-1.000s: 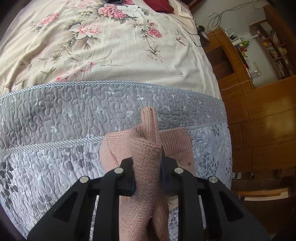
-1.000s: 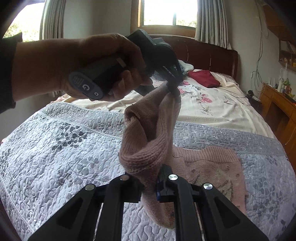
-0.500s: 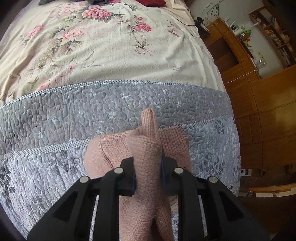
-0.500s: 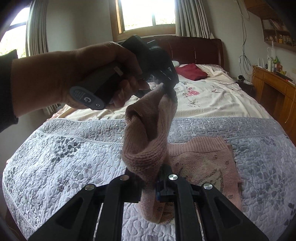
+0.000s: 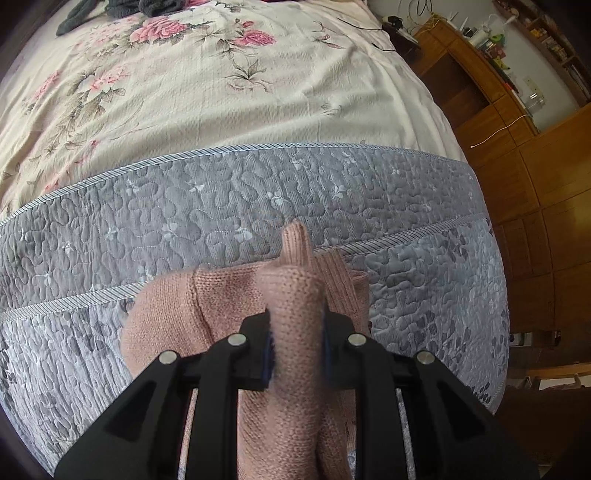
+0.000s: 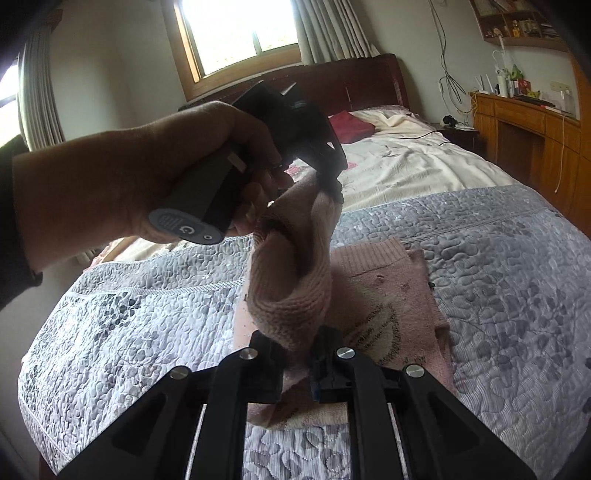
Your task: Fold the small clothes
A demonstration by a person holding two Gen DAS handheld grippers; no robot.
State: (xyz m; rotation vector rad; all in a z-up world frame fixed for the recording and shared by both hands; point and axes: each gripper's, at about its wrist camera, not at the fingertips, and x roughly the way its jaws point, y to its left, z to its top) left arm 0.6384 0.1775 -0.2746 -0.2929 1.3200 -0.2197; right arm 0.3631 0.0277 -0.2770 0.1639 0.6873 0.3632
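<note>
A pink knit sweater (image 6: 384, 288) lies partly flat on the grey quilted bedspread (image 6: 498, 258). One edge of it is lifted into a thick fold (image 6: 291, 295) strung between both grippers. My right gripper (image 6: 297, 354) is shut on the lower end of that fold. A hand (image 6: 166, 166) holds my left gripper (image 6: 330, 188) higher up, shut on the upper end. In the left wrist view the left gripper (image 5: 297, 347) pinches the bunched sweater (image 5: 295, 317), and more of the knit spreads on the quilt (image 5: 166, 321) below it.
Beyond the grey quilt (image 5: 258, 192) lies a cream floral sheet (image 5: 221, 85) with dark clothes (image 5: 122, 11) at its far end and a red cloth (image 6: 351, 125) by the headboard. Wooden cabinets (image 5: 535, 166) line the bed's right side.
Both grippers have kept hold of the sweater. The lifted fold has shifted over the flat part, and more of the knit now shows spread to the left in the left wrist view.
</note>
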